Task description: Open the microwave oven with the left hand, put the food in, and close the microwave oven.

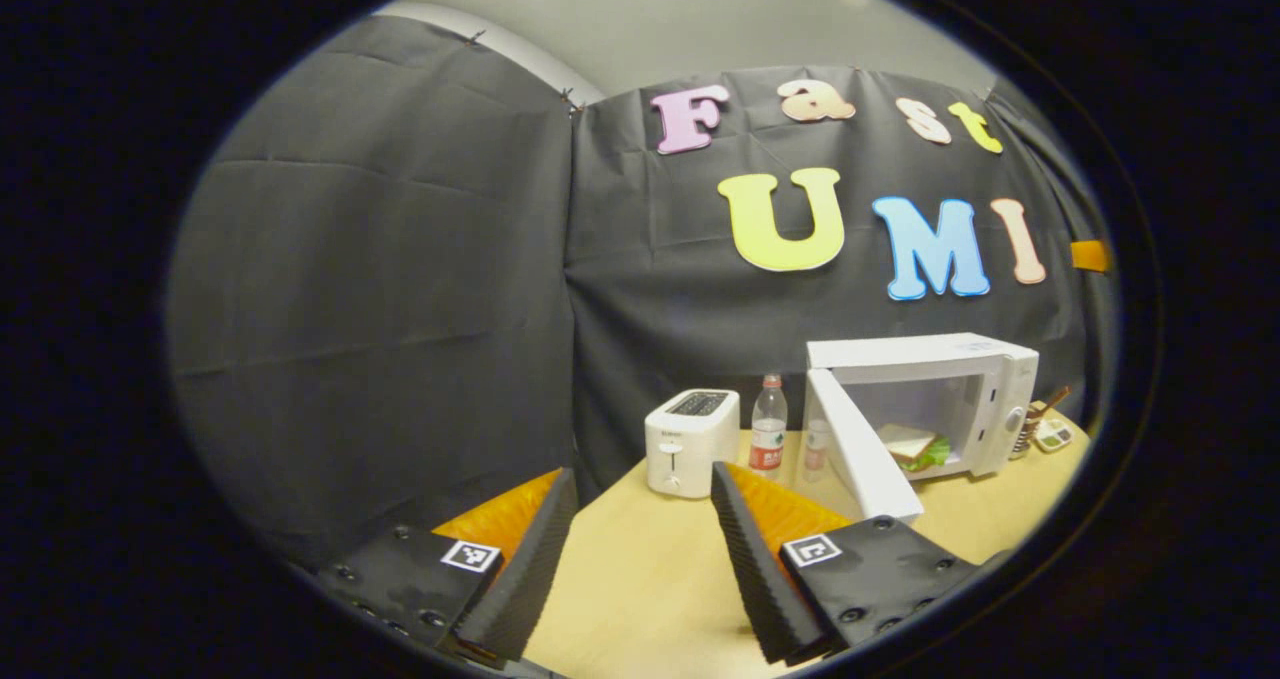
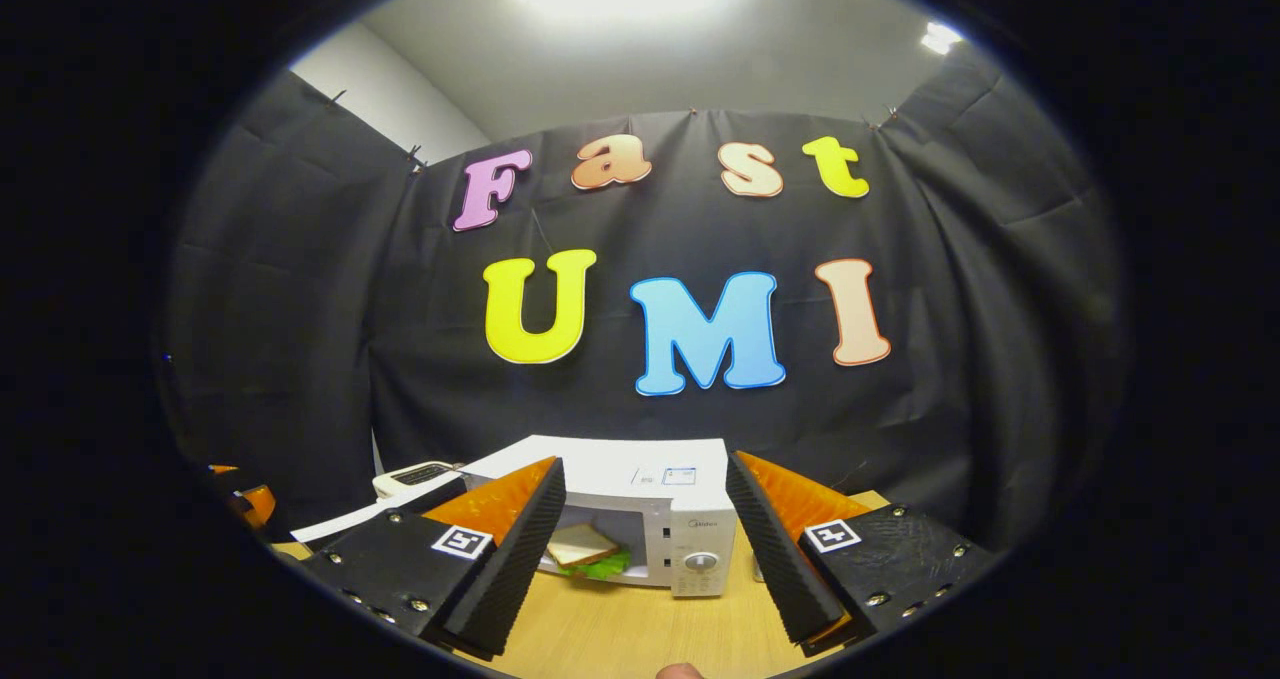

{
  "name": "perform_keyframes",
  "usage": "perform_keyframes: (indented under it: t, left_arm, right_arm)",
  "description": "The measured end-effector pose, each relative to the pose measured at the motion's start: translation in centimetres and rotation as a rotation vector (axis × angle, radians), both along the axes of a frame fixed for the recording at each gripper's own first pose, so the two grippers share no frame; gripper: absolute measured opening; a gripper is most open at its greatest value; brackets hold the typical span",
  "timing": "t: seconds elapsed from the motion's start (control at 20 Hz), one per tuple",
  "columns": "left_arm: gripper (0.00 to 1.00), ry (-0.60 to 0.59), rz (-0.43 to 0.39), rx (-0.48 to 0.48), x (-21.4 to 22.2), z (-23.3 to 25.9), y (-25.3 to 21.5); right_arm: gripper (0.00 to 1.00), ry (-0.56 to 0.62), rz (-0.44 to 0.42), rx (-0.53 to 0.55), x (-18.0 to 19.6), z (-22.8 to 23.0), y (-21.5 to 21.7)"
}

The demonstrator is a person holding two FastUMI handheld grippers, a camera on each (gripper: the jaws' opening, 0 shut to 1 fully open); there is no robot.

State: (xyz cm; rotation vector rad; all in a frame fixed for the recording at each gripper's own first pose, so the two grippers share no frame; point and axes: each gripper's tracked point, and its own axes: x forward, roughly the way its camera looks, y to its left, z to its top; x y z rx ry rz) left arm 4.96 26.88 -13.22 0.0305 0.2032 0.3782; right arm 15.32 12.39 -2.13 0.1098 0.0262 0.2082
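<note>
A white microwave oven (image 1: 985,389) stands on a pale wooden worktop (image 1: 650,579) with its door (image 1: 860,449) swung wide open toward the left. Inside its cavity lies the food, a sandwich (image 1: 915,447) with green lettuce, resting flat near the front. In the right gripper view the same sandwich (image 2: 588,549) sits inside the oven, with the control dial to its right.

The left gripper (image 1: 640,549) hovers over the worktop, well apart from the oven, fingers spread and holding nothing. The right gripper (image 2: 645,549) faces the oven front, also spread and empty.

The step left appears to be closing the door. Doing it well likely means bringing the left gripper to the door's outer face near its free edge and pushing it round in a smooth arc until it latches, without shoving the oven backward.

Left of the oven stand a clear water bottle (image 1: 768,427) with some water in it and a white toaster (image 1: 690,441), its slots apparently empty. A small dish (image 1: 1052,435) sits at the oven's far side; its contents are too small to tell.
</note>
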Motion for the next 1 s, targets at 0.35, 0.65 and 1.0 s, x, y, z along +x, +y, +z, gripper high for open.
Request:
perform_keyframes:
  t: [0.35, 0.65, 1.0]
  left_arm:
    - [0.24, 0.083, -0.025, -0.041, -0.1, -3.6, -2.1]
    - [0.07, 0.11, -0.095, -0.034, 0.4, -4.7, -5.8]
    - [0.07, 0.152, -0.14, 0.028, 1.0, -5.0, -8.8]
  right_arm:
    - [0.97, 0.006, 0.033, -0.001, -1.7, 0.4, -1.2]
    - [0.98, 0.009, 0.027, -0.005, -3.1, 0.4, -3.3]
    - [0.98, 0.004, -0.01, -0.012, -4.7, 0.4, -7.6]
